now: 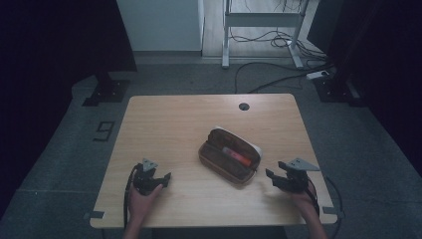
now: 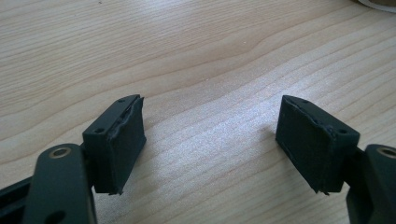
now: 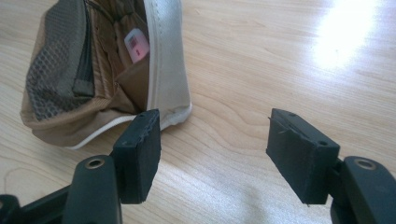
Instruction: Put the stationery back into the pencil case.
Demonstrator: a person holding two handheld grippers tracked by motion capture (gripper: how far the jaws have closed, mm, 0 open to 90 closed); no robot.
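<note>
Now we see the open pencil case [image 1: 230, 157] mid-counter [image 1: 169, 124], our right gripper [image 1: 276, 179] just right of it and left gripper [image 1: 160, 180] well left, both with fingers apart, empty.

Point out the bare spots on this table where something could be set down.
The far half of the table, between the pencil case and the cable hole, is bare. So is the left side, beyond the left claw. The near edge between the two claws is free too. It is tightest between the case's near end and the right claw.
</note>
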